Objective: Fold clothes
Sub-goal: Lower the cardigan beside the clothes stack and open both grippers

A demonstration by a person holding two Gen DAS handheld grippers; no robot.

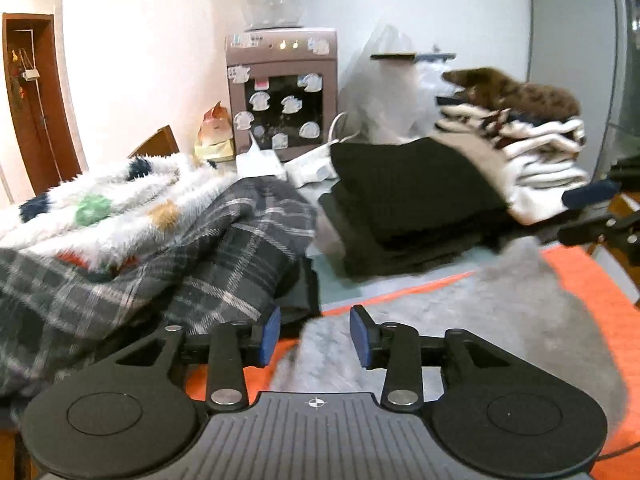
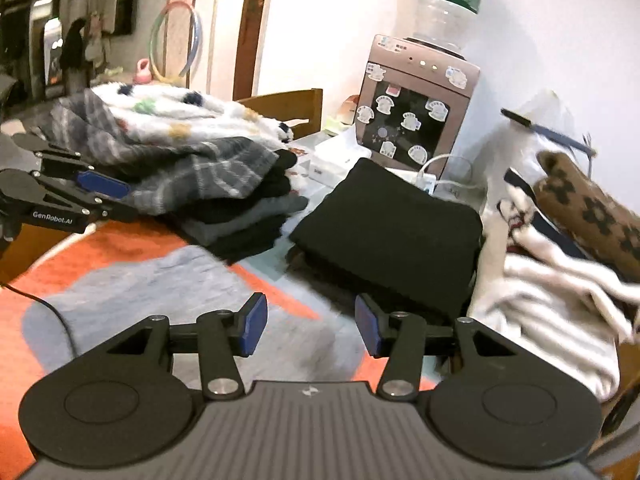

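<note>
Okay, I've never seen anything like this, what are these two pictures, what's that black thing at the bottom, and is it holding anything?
Each picture comes from a camera on a hand-held claw, looking forward along its two blue-padded fingers. A person holds one in each hand to fold clothes. One view shows the left claw, the other the right claw. Both are open and hold nothing. Below them a grey garment lies spread on an orange cloth. Behind are a folded black stack, a plaid and fluffy pile and a water dispenser.
</note>
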